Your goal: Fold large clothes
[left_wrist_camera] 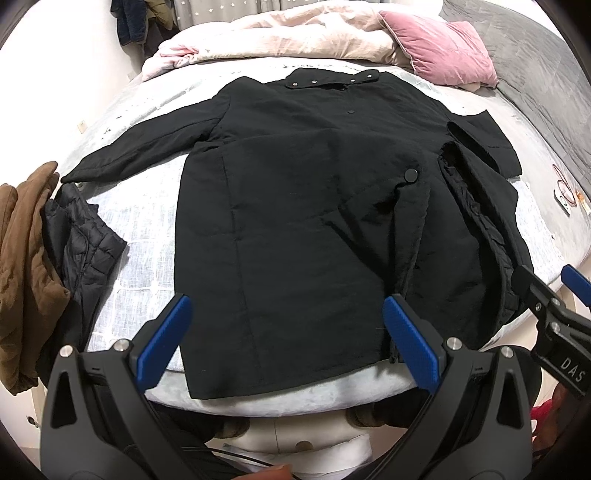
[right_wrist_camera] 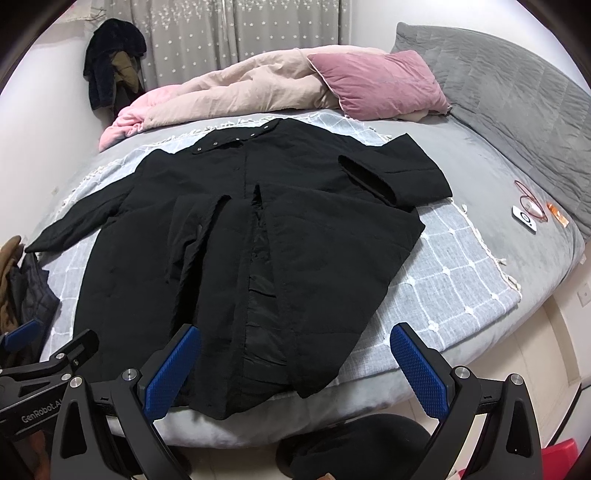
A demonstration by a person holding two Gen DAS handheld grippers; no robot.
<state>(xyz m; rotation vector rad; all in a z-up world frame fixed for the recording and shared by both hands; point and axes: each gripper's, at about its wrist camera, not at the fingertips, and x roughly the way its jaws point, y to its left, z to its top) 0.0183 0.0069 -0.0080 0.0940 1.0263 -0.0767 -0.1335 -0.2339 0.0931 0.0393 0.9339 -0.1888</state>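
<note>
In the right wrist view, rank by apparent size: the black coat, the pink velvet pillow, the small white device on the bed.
1. Black coat, largest by far.
2. Pink velvet pillow; it lies farther away, so it looks smaller than it is.
3. Small white device, smallest.

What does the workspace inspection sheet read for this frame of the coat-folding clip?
Surface: bed with a checked blanket under the work.
Job's things: black coat spread flat, front up, collar far; one sleeve out straight, the other doubled over near the pillow side.
Clutter: brown garment and dark quilted jacket piled at the bed's left; small items at its right.
Grippers: left gripper and right gripper both open, empty, above the hem.
Cables: thin wire below the left gripper.
Surroundings: pink pillow, duvet, curtain, hanging clothes.
</note>
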